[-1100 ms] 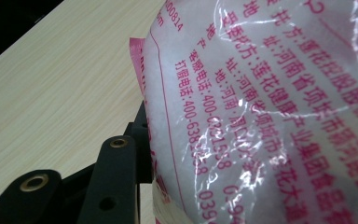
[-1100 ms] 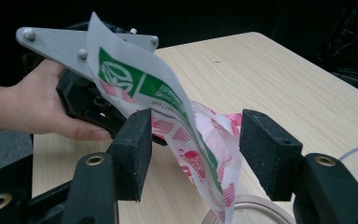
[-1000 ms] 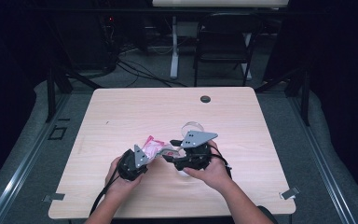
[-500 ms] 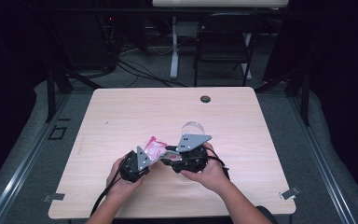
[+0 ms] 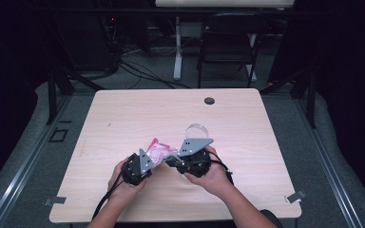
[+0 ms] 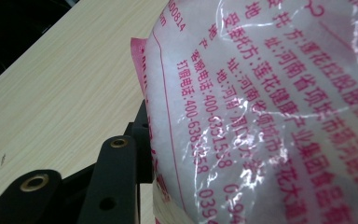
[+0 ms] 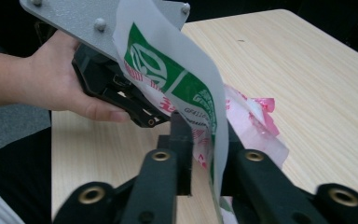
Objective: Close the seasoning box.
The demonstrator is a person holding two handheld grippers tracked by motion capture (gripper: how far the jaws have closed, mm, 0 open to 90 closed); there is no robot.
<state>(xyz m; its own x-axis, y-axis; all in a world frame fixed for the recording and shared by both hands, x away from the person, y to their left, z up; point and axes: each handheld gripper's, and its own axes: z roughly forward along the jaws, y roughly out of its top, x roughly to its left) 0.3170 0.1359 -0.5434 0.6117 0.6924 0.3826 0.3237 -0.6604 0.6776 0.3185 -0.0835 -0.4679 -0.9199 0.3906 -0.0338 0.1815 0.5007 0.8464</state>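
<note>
Here, packet (image 5: 158, 151) between both grippers (image 5: 167, 158).

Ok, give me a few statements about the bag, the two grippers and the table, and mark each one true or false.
1. Both grippers grip the same plastic bag. True: the left gripper and the right gripper meet at it.
2. The bag's print is blue. False: it is pink and red, with a green mark in the right gripper view.
3. The bag lies at the far edge of the table. False: it is near the person's edge.
4. A small dark round thing lies near the table's far edge. True.
5. A folding chair stands beyond the table. True.
</note>
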